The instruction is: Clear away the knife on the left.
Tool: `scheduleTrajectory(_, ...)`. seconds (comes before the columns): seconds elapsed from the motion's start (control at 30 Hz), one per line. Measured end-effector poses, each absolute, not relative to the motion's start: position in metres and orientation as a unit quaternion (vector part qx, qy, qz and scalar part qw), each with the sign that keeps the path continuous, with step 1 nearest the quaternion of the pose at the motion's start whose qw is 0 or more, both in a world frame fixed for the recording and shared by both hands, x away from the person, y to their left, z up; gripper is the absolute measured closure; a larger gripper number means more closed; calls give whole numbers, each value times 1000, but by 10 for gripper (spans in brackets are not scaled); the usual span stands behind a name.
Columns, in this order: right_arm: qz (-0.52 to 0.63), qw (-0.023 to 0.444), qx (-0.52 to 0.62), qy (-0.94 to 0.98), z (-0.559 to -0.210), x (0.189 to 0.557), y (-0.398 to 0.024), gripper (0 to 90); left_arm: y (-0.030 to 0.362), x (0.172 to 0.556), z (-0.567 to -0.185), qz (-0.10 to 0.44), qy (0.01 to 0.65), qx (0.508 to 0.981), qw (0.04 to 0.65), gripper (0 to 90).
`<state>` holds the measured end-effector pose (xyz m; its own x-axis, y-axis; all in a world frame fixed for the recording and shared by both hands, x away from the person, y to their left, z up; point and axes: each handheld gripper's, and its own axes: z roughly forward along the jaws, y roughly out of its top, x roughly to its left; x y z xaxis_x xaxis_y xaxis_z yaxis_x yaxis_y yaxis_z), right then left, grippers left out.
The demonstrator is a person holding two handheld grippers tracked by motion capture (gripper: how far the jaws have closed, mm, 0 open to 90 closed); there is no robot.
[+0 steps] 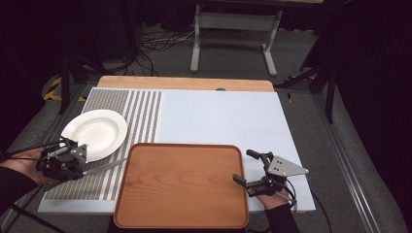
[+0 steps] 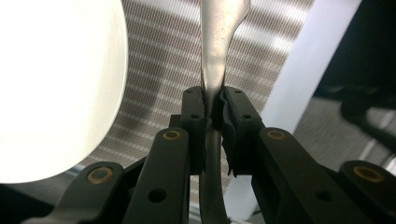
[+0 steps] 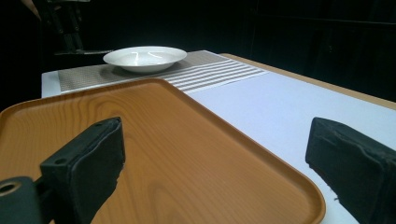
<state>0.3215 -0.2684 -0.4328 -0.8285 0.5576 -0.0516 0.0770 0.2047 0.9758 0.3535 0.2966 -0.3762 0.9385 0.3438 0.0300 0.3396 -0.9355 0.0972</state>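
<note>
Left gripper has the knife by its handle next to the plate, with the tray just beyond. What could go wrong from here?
1. The left gripper pinches the knife by a narrow part of its handle, with the blade sticking far out; it could pivot or slip in the pads.
2. The white plate lies right beside that gripper; a swing could knock it.
3. The blade tip is near the wooden tray; moving low might catch its raised rim.
</note>
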Motion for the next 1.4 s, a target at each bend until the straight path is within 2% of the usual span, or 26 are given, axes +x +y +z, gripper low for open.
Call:
scheduleTrajectory(0.6, 594, 195, 208, 752, -434, 321, -267, 54, 259, 351, -361, 9, 230, 968, 103, 802)
scheduleTrajectory(0.83, 595, 197, 208, 751, -433, 320, -268, 54, 251, 354, -360, 3, 272, 951, 148, 803)
scheduleTrajectory(1.27, 596, 197, 208, 750, -433, 320, -270, 54, 238, 356, -365, -45, 320, 921, 217, 803)
scheduleTrajectory(1.4, 596, 196, 208, 750, -433, 320, -270, 54, 232, 355, -367, -48, 316, 921, 221, 803)
